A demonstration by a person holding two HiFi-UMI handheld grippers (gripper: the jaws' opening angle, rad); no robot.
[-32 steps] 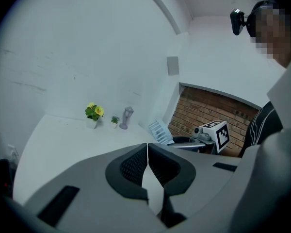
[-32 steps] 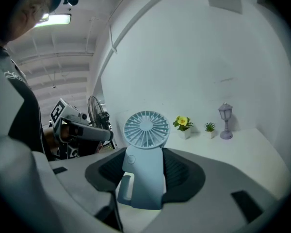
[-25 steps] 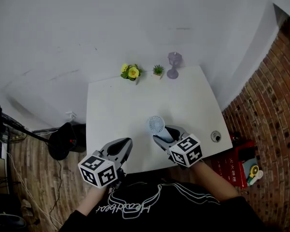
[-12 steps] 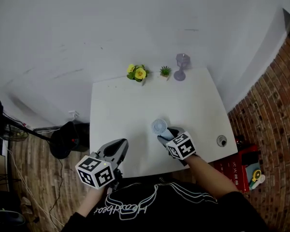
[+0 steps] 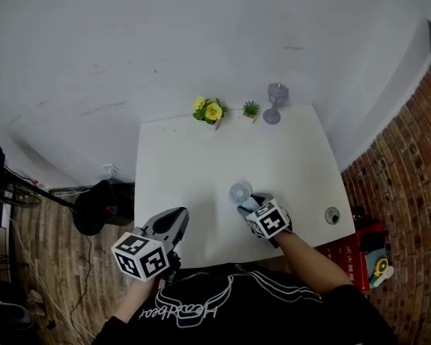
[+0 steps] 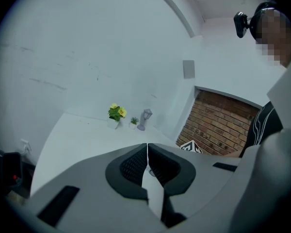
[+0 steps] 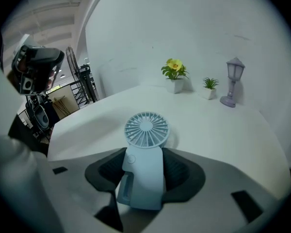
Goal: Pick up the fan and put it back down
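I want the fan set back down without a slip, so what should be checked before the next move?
1. Grip: the right claw is closed on the handle of the fan. Ok.
2. Landing spot: the table is bare beneath and around the fan. Ok.
3. Clearance: the flower pot, small plant and lamp ornament stand at the far edge, well away. Ok.
4. Left claw: shut, empty, near the table's near edge, apart from the fan. Ok.
5. Fan's base already touching the table: cannot tell.
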